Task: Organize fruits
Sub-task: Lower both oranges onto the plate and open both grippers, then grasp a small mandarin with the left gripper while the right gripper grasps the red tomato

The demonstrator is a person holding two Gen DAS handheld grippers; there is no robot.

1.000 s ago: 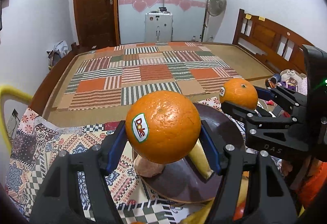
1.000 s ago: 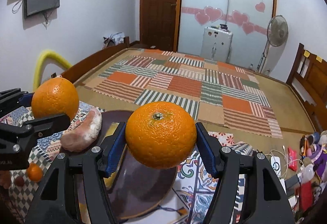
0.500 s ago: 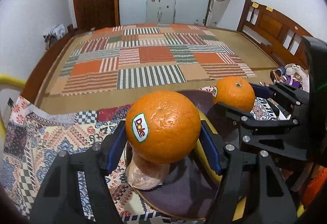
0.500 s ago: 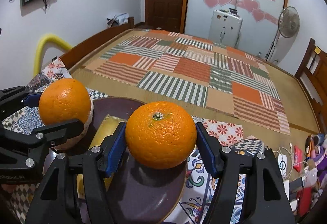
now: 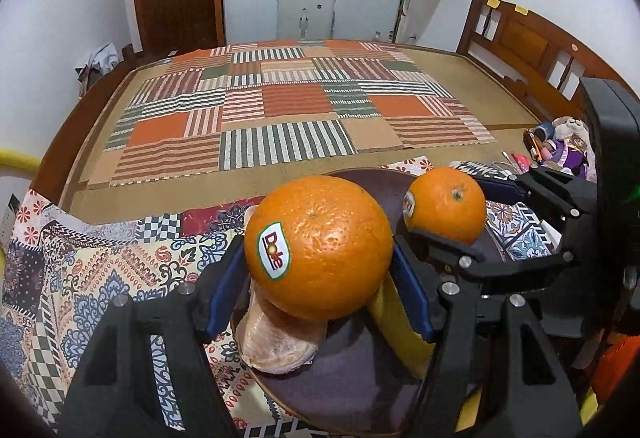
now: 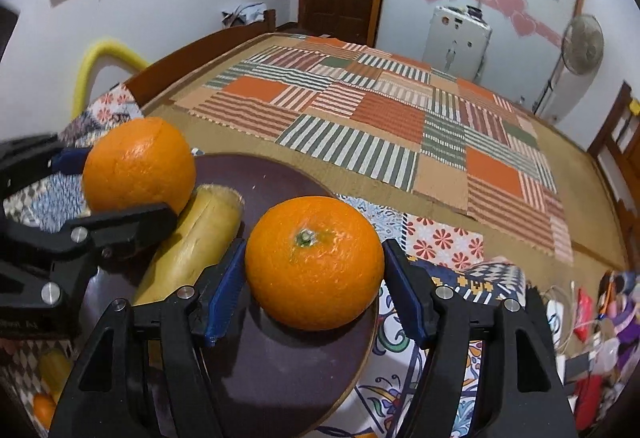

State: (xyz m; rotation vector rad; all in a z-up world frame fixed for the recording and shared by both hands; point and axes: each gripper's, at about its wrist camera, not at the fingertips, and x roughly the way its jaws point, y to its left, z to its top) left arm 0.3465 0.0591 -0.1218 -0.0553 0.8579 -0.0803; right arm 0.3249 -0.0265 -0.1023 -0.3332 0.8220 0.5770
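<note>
My left gripper (image 5: pixel 318 270) is shut on an orange with a Dole sticker (image 5: pixel 320 238), held just over the dark round plate (image 5: pixel 352 386). On the plate lie a yellow banana (image 5: pixel 396 322) and a pale peeled fruit (image 5: pixel 276 338). My right gripper (image 6: pixel 314 278) is shut on a second orange (image 6: pixel 314 262), low over the same plate (image 6: pixel 280 370). The right gripper and its orange show in the left wrist view (image 5: pixel 446 204). The left gripper's orange shows in the right wrist view (image 6: pixel 138 164), above the banana (image 6: pixel 192 238).
The plate sits on a patterned cloth (image 5: pixel 100 278) at a bed's edge. A striped patchwork mat (image 5: pixel 288 110) covers the bed beyond. More fruit lies at the lower left of the right wrist view (image 6: pixel 48 390). Toys and clutter (image 6: pixel 600 318) sit to the right.
Both grippers have come down and forward toward the plate with their oranges. The plate, banana and peeled fruit now look closer. Both grips are unchanged.
</note>
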